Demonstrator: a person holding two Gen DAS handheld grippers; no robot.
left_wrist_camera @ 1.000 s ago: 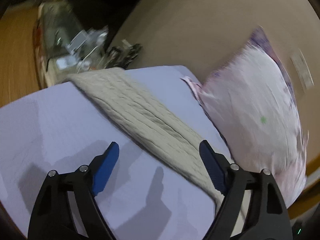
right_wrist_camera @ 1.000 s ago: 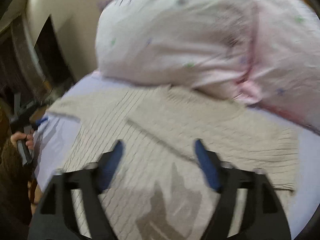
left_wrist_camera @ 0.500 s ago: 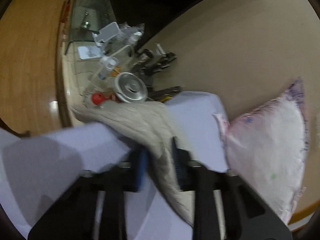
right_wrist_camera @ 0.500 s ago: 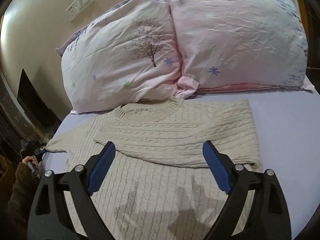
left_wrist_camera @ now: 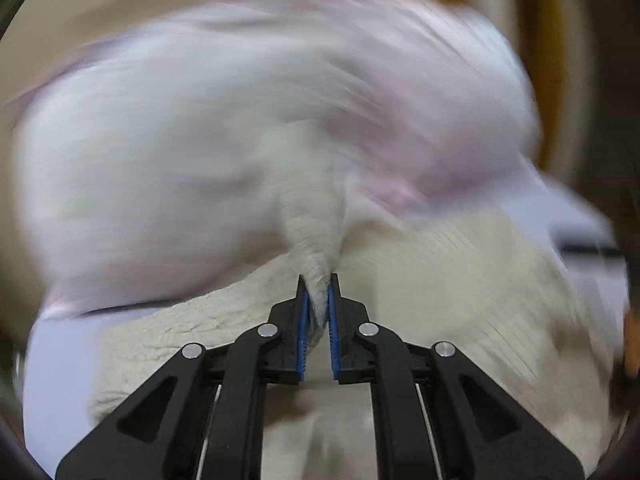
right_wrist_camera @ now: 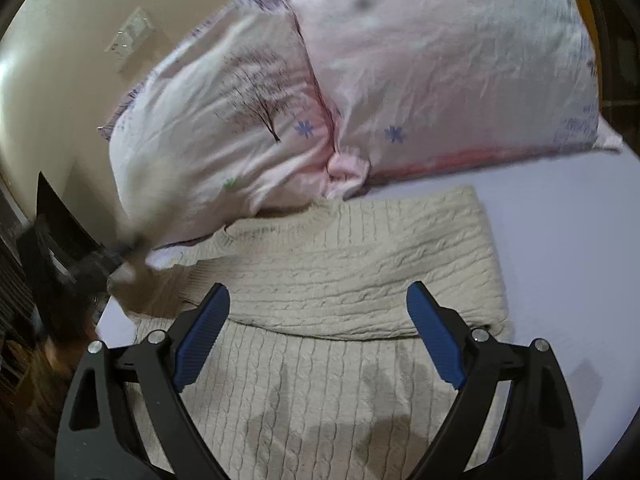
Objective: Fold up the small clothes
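A cream cable-knit sweater [right_wrist_camera: 360, 264] lies on the lavender bedsheet [right_wrist_camera: 560, 240], its right sleeve folded across the chest. My left gripper [left_wrist_camera: 317, 284] is shut on the sweater's left sleeve [left_wrist_camera: 312, 224] and holds it lifted; this view is heavily blurred. In the right wrist view the lifted sleeve shows as a blurred streak at the left [right_wrist_camera: 140, 256]. My right gripper [right_wrist_camera: 318, 296] is open and empty, hovering above the sweater's lower body.
Two pink patterned pillows [right_wrist_camera: 248, 120] [right_wrist_camera: 460, 60] lie against the beige wall [right_wrist_camera: 60, 60] just behind the sweater's collar. The bed's left edge drops to dark furniture [right_wrist_camera: 48, 240]. Bare sheet lies right of the sweater.
My left gripper closed on the left sleeve at the bed's edge and swung it up and inward toward the pillows. The right gripper stayed open and shifted slightly over the sweater.
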